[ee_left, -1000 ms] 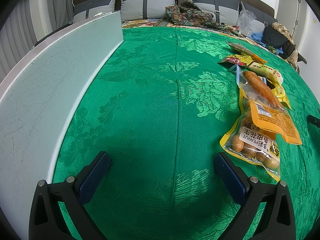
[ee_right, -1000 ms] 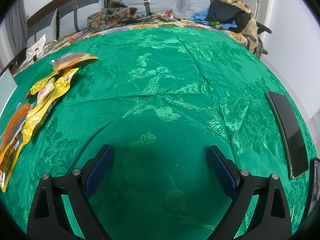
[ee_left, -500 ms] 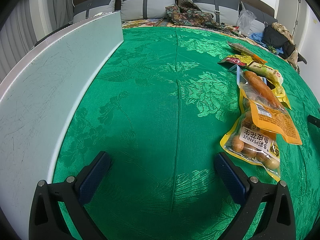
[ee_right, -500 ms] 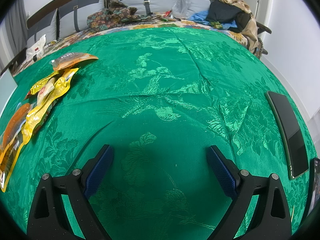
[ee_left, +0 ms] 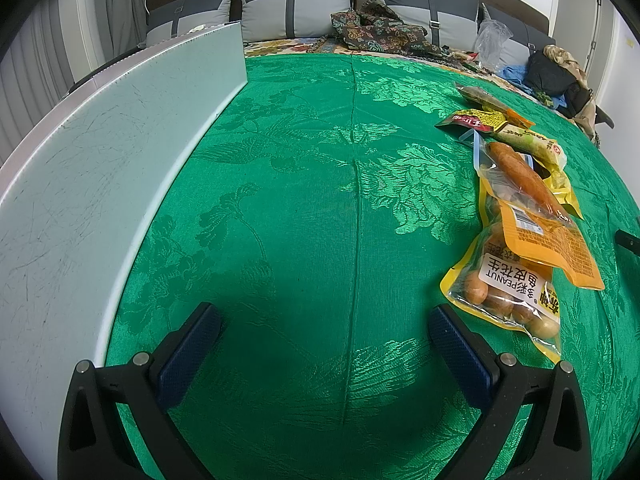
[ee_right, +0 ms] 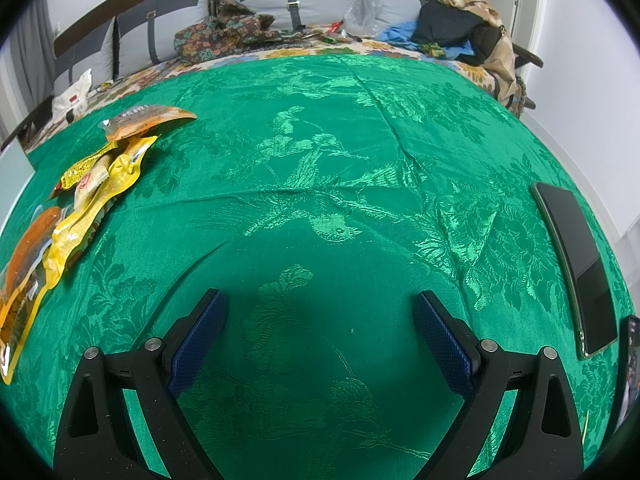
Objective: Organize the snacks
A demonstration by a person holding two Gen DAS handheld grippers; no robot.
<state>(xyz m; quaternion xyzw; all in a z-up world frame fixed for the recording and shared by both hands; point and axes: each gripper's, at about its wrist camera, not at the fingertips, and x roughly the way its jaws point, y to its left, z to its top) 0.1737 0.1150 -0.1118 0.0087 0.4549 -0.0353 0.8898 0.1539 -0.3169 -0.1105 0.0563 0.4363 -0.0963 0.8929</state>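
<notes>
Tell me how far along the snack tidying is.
Nothing looks done. The snacks lie in a loose overlapping row on the green cloth, peanut bag nearest. Both claws, left and right, are open, empty and over bare cloth. All the sorting is left; the pale tray holds none that I can see.
</notes>
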